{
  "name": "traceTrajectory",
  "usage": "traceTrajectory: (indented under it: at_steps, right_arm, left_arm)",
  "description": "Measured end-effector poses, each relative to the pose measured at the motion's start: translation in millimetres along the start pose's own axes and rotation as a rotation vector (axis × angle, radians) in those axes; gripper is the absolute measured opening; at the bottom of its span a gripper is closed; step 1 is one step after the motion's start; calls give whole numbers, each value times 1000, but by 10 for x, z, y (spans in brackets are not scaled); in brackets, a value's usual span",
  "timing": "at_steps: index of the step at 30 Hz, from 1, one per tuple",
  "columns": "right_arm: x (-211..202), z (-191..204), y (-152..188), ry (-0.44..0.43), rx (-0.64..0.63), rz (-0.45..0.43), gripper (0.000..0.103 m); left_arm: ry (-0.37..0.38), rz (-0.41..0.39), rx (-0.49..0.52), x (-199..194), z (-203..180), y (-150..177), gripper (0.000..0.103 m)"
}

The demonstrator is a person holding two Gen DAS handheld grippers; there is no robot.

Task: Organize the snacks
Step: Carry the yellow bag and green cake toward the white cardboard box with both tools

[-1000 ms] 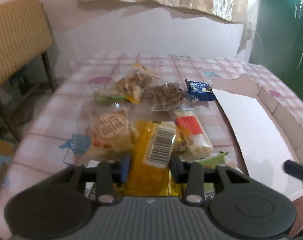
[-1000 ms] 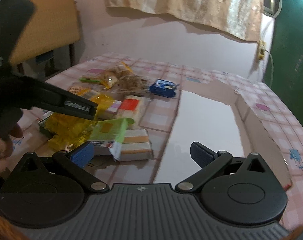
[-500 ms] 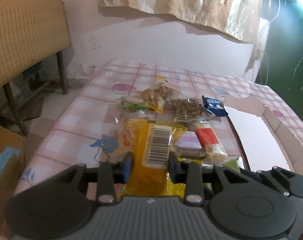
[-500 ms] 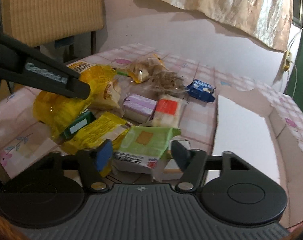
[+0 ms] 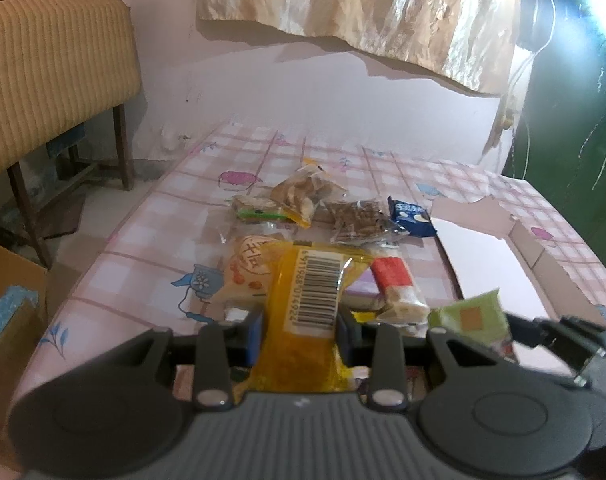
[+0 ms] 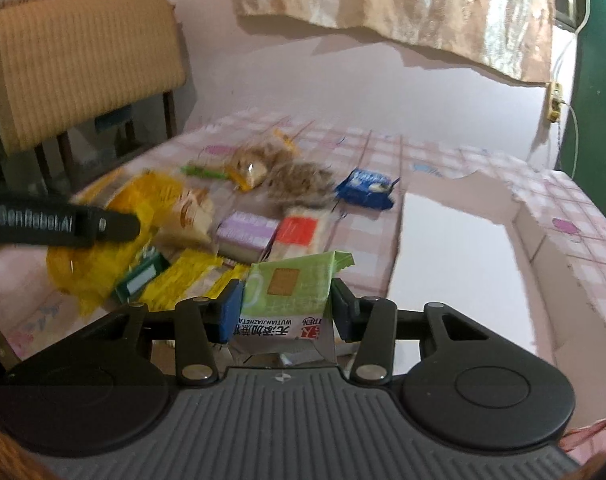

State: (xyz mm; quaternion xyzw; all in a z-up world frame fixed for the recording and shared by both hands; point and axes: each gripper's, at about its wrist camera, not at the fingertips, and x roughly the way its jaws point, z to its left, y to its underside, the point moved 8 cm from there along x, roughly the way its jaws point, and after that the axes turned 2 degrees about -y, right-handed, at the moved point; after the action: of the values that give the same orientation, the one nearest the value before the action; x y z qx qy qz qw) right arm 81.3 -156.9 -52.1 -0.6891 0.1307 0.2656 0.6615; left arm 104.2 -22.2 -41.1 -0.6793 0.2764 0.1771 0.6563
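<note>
My left gripper [image 5: 299, 338] is shut on a yellow snack bag [image 5: 309, 320] with a barcode label and holds it above the pile; the bag also shows in the right wrist view [image 6: 99, 256]. My right gripper [image 6: 287, 312] is shut on a light green snack packet [image 6: 291, 284] and holds it above the table; that packet shows in the left wrist view [image 5: 469, 318]. A pile of snacks lies on the pink checked tablecloth [image 5: 151, 240]: a blue biscuit pack [image 6: 365, 188], a red and white pack [image 6: 299, 232], a purple pack [image 6: 247, 232].
A shallow open cardboard box [image 6: 455, 248] with a white floor lies on the table to the right of the pile. A woven chair [image 5: 51, 76] stands to the left of the table. A cardboard box [image 5: 11, 304] stands on the floor at left.
My right gripper has closed on the green packet and lifted it. My left gripper has kept hold of the yellow bag and raised it.
</note>
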Motion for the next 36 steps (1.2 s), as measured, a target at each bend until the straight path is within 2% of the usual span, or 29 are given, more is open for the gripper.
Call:
traceTrajectory:
  at_steps: [6, 17, 25, 36]
  right_arm:
    - [-282, -166, -219, 17, 49, -72, 57]
    - [-695, -579, -462, 70, 119, -151, 57]
    - [-1023, -886, -539, 111, 149, -186, 57]
    - [-1158, -1338, -587, 174, 197, -200, 57]
  left_arm:
    - [11, -24, 15, -108, -182, -45, 34]
    - [39, -72, 51, -270, -526, -171, 34]
    - [62, -96, 75, -323, -765, -284, 34]
    - [99, -96, 121, -293, -1106, -339, 34]
